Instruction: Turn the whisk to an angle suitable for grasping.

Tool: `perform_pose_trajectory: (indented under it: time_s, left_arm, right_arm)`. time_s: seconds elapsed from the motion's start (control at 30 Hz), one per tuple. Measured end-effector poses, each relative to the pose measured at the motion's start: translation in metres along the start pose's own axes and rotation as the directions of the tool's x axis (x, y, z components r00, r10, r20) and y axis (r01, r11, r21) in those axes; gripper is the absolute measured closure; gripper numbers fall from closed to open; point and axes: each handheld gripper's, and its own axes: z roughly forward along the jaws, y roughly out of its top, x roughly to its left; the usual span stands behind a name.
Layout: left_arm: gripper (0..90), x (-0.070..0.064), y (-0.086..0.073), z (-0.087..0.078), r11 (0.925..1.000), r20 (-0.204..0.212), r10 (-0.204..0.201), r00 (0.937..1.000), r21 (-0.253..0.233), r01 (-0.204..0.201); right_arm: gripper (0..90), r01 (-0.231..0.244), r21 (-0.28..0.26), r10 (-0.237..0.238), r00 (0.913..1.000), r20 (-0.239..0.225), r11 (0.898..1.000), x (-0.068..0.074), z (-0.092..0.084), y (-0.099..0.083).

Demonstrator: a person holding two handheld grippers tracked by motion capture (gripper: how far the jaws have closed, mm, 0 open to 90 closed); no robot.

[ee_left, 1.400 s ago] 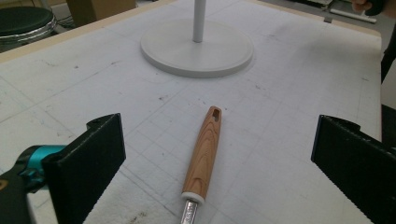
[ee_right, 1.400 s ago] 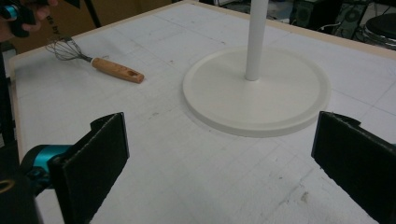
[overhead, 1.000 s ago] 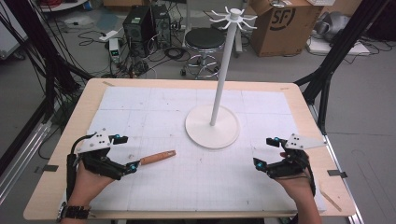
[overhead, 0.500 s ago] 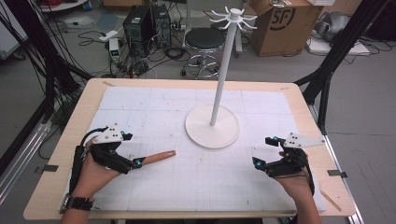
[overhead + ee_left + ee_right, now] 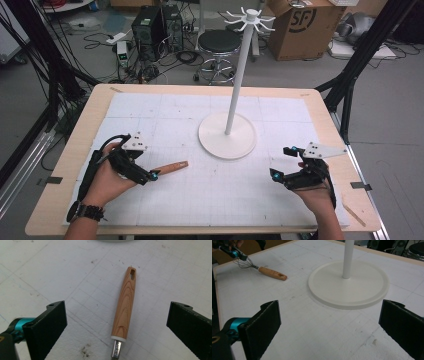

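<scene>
Lying: the whisk (image 5: 170,167) rests flat on the white gridded mat (image 5: 210,210), left of the stand's base, its wooden handle pointing right and far.
Whisk wires: hidden under the left gripper in the high view; cut off at the bottom edge in the left gripper view, where just the metal neck shows; small but visible in the right gripper view (image 5: 244,264).
Handle: wood grain, with a slot near its far end (image 5: 126,307).
Left gripper (image 5: 150,176): 2 jaws spread wide, the handle lying between them, untouched.
Right gripper (image 5: 282,162): 2 jaws spread wide, nothing between them, well apart from the whisk at the near right.
Stand (image 5: 227,135): white round base and thin pole; the hooked top shows in the high view, but is cut off in the right gripper view.
Table (image 5: 85,125): its wooden edge rims the mat.
</scene>
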Motion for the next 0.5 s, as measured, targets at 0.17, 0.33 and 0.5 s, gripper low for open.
perform_pose_trajectory:
  time_s: [0.17, 0.33, 0.5]
  left_arm:
    - [11.7, 0.0, 0.002, 0.008, 0.9978, 0.006, 0.007, 1.0, 0.066, -0.007]
    - [14.3, 0.002, 0.005, 0.012, 0.9916, 0.019, 0.026, 0.9995, 0.126, -0.028]
    - [19.1, 0.003, 0.005, 0.017, 0.9858, 0.025, 0.03, 0.9992, 0.164, -0.034]
  right_arm:
    - [2.7, -0.002, 0.003, 0.002, 1.0, -0.002, 1.0, -0.001, 0.001, -0.001]
    - [2.7, -0.001, 0.011, 0.001, 1.0, 0.0, 1.0, -0.001, 0.002, -0.002]
    - [2.6, 0.001, 0.014, -0.001, 1.0, 0.001, 1.0, -0.001, 0.003, -0.002]
